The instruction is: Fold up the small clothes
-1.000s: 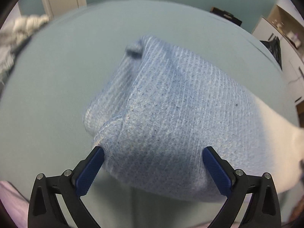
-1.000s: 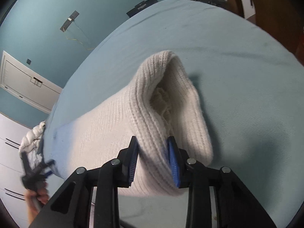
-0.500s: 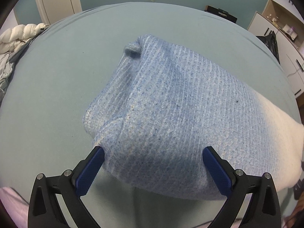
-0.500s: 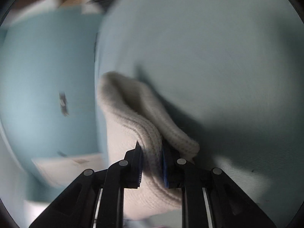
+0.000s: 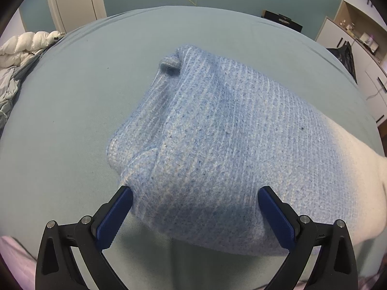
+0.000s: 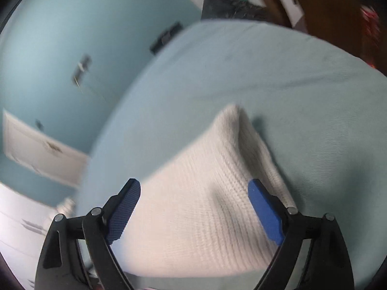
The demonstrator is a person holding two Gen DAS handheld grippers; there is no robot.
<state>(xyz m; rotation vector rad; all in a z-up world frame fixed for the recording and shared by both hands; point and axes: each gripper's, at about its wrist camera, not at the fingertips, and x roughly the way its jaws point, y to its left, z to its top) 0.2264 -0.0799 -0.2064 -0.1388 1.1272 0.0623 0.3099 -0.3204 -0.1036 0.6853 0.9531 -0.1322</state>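
A knitted garment lies on the pale blue bed sheet [image 5: 72,101]; its blue end [image 5: 217,149] fills the left wrist view and fades to cream at the right. My left gripper [image 5: 194,204] hangs open just above that blue end, pads wide apart and off the cloth. In the right wrist view the cream ribbed end [image 6: 205,193] lies flat, rising to a folded peak. My right gripper [image 6: 193,198] stands over it with its jaws opening; the cloth shows between the pads, which do not press on it.
A white quilted duvet [image 5: 26,46] is bunched at the bed's left edge. White cabinet doors [image 5: 75,2] and shelves [image 5: 360,36] stand along the teal wall. A dark bag [image 6: 229,4] and a brown wooden piece [image 6: 333,14] lie beyond the bed's far corner.
My right gripper let go of the cream ribbed edge and its jaws spread wide; that end now lies flat on the sheet. The left gripper stayed open and drifted slightly over the blue end.
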